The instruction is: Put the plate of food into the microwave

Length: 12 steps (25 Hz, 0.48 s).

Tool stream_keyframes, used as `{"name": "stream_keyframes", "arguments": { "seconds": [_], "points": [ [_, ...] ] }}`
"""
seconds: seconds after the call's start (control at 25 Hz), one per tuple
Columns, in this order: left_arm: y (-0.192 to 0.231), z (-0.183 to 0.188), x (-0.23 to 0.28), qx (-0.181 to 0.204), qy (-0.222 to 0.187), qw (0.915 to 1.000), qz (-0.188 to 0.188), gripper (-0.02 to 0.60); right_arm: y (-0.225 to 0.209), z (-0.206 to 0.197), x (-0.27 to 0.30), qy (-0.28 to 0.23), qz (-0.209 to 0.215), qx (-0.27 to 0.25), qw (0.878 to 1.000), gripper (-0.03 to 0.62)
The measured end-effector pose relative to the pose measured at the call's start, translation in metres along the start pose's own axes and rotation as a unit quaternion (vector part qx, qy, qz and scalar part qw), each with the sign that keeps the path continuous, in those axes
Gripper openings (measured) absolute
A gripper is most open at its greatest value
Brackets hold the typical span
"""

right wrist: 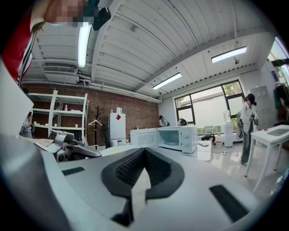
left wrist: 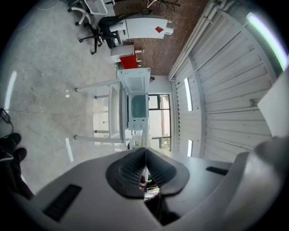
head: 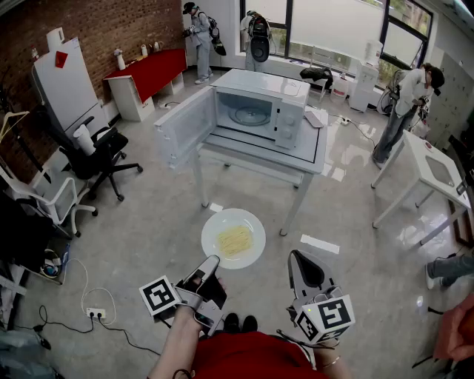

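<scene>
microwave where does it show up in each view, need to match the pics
Head view: the microwave is at upper centre, its door swung open to the picture's left.
Left gripper view: the microwave is at centre, turned sideways, just above the jaws.
Right gripper view: the microwave is a little right of centre, above the jaws, its door open.
Shared landmark: the brick wall.

Daylight floods from the windows (head: 326,26) at twelve o'clock in the head view, leaving white glare on the glossy floor (head: 348,141) near two. Both gripper views bend and darken at the rims; a ceiling lamp (right wrist: 83,40) blows out at eleven.
</scene>
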<state>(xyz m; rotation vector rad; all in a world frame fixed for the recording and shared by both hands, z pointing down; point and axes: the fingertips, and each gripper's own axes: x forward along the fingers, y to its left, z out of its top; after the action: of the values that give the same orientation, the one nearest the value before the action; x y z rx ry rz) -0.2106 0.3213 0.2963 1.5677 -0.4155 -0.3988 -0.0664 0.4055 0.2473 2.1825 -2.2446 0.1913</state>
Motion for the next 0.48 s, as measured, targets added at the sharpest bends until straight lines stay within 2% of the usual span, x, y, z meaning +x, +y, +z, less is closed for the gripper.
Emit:
{"name": "stream_keyframes", "arguments": {
  "seconds": [0.48],
  "points": [
    [-0.0027,0.0039,0.0048,0.004,0.0,1.0,-0.003,0.017,0.0002,-0.0027,0.0067,0.002,0.005,0.001,1.0,0.012]
  ]
}}
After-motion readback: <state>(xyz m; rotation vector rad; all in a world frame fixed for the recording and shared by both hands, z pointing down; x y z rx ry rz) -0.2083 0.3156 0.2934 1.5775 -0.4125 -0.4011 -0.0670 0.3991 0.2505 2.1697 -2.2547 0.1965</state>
